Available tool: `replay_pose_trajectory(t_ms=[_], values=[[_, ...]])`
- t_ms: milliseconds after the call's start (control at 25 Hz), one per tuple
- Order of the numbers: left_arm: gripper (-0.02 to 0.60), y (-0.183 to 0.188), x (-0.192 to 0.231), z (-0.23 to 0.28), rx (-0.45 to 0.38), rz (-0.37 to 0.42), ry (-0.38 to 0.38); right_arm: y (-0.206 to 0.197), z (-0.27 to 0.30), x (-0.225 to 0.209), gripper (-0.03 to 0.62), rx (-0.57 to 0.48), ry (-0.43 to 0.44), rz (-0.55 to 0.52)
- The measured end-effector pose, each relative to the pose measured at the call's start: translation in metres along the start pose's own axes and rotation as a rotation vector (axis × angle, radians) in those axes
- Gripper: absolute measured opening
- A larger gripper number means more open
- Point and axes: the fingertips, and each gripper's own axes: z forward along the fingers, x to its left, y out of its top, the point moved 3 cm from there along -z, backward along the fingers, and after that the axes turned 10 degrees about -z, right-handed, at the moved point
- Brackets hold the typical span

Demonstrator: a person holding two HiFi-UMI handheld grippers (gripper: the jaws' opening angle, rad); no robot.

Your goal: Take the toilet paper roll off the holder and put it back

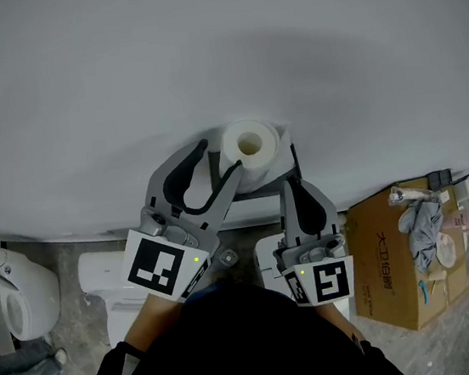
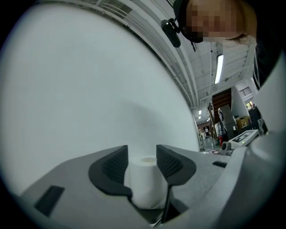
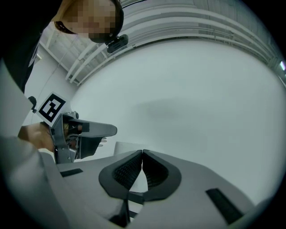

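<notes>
Entry: roll removal, grip stage

- Roll (image 1: pixel 249 148): upright against the white wall (image 1: pixel 199 50), core hole facing up. I judge it sits on or barely above the holder, and I cannot tell which
- Holder (image 1: pixel 293 157): mostly hidden under the roll. I take the dark bracket just right of it to be part of it
- Left gripper (image 1: pixel 220 158): jaws about half open and closed round the roll, one pad on each side of it
- Right gripper (image 1: pixel 294 185): jaws together with nothing between them, held just right of the roll and below it
- Box (image 1: pixel 398 255): on the floor well to the right, no part in this

Step in hand: I read this as the take-off, with the grip made and the roll not yet clearly free. The next move calls for a straight lift along the roll's axis until it clears the holder, with a firm but light squeeze so the paper does not crush or unwind

Views compared:
- The left gripper view shows both pads meeting the roll (image 2: pixel 145 183), a contact the head view leaves uncertain
- The right gripper view shows its own tips (image 3: pixel 142 154) touching, the left gripper (image 3: pixel 85 134) side-on, and a white edge of the roll (image 3: pixel 123 146)
- Only the head view shows the bracket and the floor
</notes>
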Motion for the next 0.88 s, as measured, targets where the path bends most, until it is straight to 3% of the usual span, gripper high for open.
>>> replay_pose_trajectory(t_ms=[120, 320, 680, 880], values=[[0.111, 0.002, 0.004, -0.009, -0.015, 0.005, 0.030, 0.002, 0.001, 0.004, 0.024, -0.002, 0.014, -0.006], [0.010, 0.000, 0.012, -0.021, -0.018, -0.003, 0.081, 0.007, 0.002, 0.010, 0.024, -0.013, 0.021, -0.009], [0.006, -0.023, 0.025, -0.051, 0.023, 0.005, 0.233, 0.008, 0.002, 0.019, 0.023, -0.007, 0.024, -0.018], [0.006, -0.046, 0.024, -0.064, 0.056, 0.010, 0.275, 0.002, 0.000, 0.024, 0.025, 0.004, 0.024, -0.019]])
